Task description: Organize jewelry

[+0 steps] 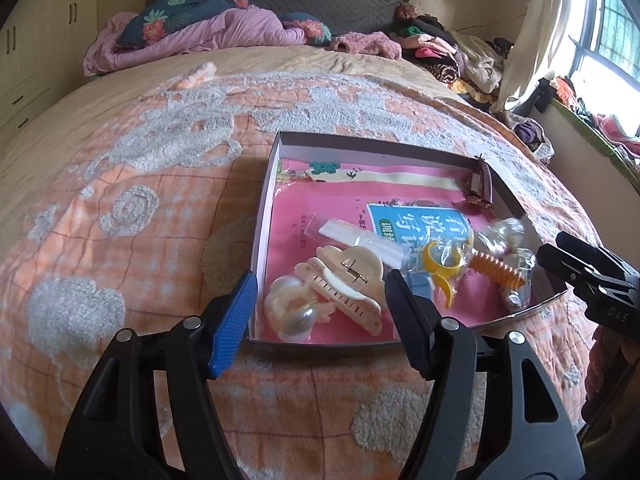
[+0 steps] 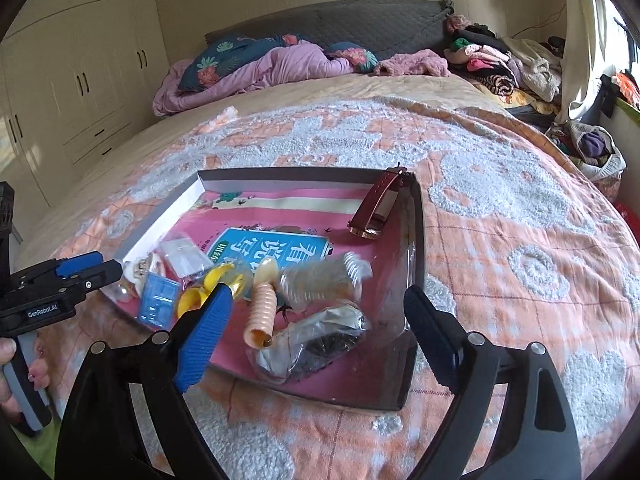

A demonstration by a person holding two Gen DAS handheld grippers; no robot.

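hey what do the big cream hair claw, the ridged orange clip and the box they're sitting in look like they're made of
Cream hair claw: likely glossy hard plastic, smooth with a sheen, plus a small metal spring at the hinge.
Ridged orange clip: probably translucent plastic; light glows through its ribs.
Box: seemingly thin cardboard, with matte, pale, flat folded walls and a printed pink paper sheet on the bottom.

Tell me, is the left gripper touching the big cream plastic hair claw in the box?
Apart. In the left wrist view the open left gripper frames the cream plastic hair claw, with pink box floor visible between it and each finger.
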